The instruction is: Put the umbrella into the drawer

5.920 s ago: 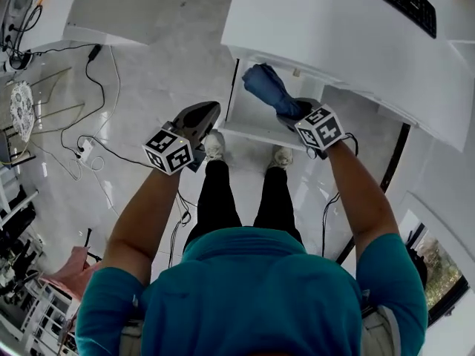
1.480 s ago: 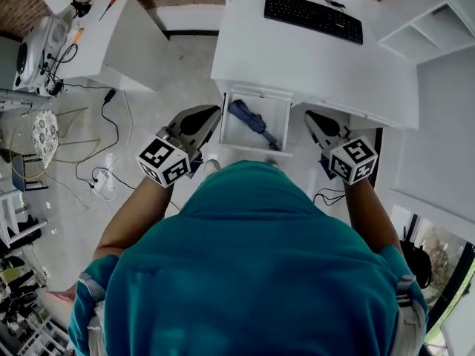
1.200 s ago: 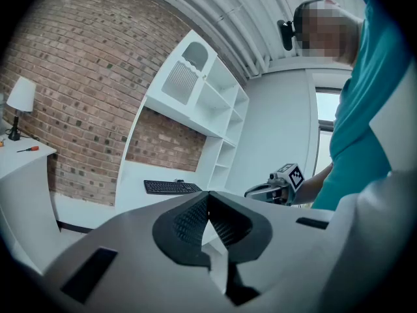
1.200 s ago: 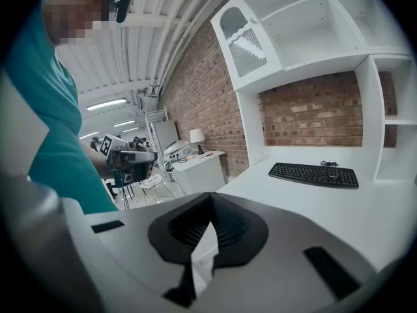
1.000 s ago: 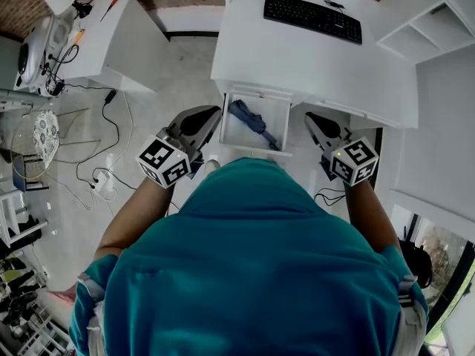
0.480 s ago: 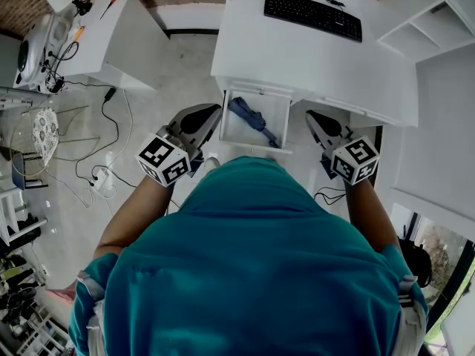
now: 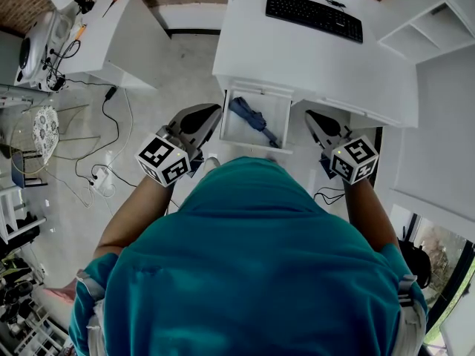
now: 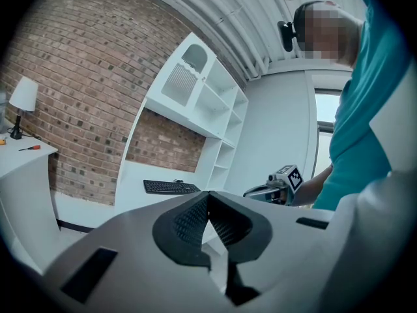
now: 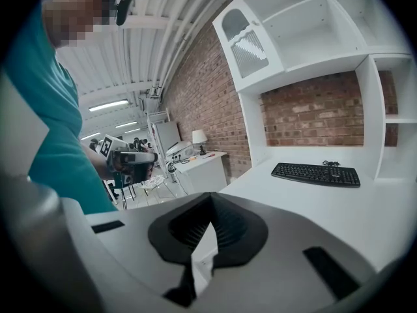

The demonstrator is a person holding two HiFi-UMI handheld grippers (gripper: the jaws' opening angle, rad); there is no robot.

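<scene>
The folded blue umbrella (image 7: 254, 121) lies slantwise inside the open white drawer (image 7: 231, 131) under the desk, in the head view. My left gripper (image 7: 210, 113) hangs just left of the drawer, jaws shut and empty. My right gripper (image 7: 312, 117) hangs to the right of the drawer, jaws shut, nothing held. In the left gripper view the shut tips (image 8: 208, 195) meet in front of the desk, with the other gripper (image 8: 277, 186) off to the right. The right gripper view shows its shut tips (image 9: 211, 197) above the desk edge.
A black keyboard (image 7: 315, 16) lies on the white desk (image 7: 297, 54) above the drawer. A second white table (image 7: 96, 43) with tools stands at the left. Cables (image 7: 96, 147) trail over the floor. White shelves (image 7: 415, 35) rise at the right.
Six seconds ago the right gripper held the umbrella over the drawer. Now the umbrella lies in the drawer and the person stands upright. Nothing has moved over the last second.
</scene>
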